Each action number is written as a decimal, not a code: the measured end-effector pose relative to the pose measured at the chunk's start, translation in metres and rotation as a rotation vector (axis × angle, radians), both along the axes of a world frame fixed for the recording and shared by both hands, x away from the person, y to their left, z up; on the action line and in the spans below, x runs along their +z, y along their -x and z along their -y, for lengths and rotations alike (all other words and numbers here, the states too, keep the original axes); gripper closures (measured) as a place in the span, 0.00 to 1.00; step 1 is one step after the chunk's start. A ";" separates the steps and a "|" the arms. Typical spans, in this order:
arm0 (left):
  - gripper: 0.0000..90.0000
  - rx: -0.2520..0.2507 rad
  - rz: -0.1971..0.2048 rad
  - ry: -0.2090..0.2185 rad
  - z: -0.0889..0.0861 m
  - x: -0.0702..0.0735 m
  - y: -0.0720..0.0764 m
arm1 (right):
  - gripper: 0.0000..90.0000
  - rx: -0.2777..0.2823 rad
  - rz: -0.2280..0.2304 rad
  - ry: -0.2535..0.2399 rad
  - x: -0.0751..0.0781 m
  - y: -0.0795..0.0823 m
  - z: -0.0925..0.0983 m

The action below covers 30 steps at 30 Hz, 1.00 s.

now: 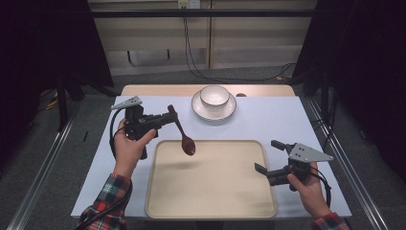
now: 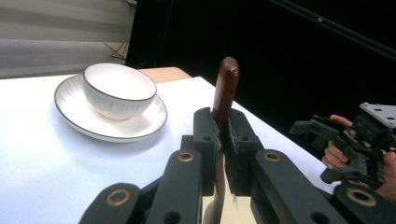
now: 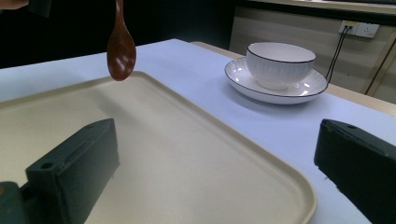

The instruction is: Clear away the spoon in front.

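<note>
The left claw point(image 1: 168, 116) is clamped on the handle of a dark brown wooden spoon point(image 1: 183, 134), whose oval head hangs down above the far left corner of the flat beige rectangular plastic tray point(image 1: 210, 191), clear of its surface. In the left gripper view the handle's tip rises between the closed jaws. The right claw point(image 1: 269, 155) hovers at the tray's right edge with its jaws wide apart and nothing between them. Beyond the tray's far edge, well apart from it, a white ribbed ceramic bowl point(image 1: 214, 95) sits in a white dark-rimmed saucer point(image 1: 197, 108) on the white-covered bench point(image 1: 287, 120).
</note>
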<state>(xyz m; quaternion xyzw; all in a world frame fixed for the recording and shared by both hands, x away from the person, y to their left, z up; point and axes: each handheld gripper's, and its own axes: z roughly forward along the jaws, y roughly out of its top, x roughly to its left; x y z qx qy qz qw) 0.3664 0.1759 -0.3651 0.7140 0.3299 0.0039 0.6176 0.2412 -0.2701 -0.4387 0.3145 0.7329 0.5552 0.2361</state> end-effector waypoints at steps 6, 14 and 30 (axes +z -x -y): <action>0.94 -0.018 -0.016 0.005 0.000 -0.006 0.007 | 0.00 -0.001 0.000 0.003 0.000 0.000 0.000; 0.94 -0.041 -0.040 -0.006 -0.002 -0.014 0.015 | 0.00 -0.002 -0.007 -0.003 -0.001 0.000 -0.001; 0.94 -0.100 -0.089 -0.027 0.001 -0.026 0.031 | 0.00 -0.007 -0.008 0.006 -0.002 -0.001 -0.002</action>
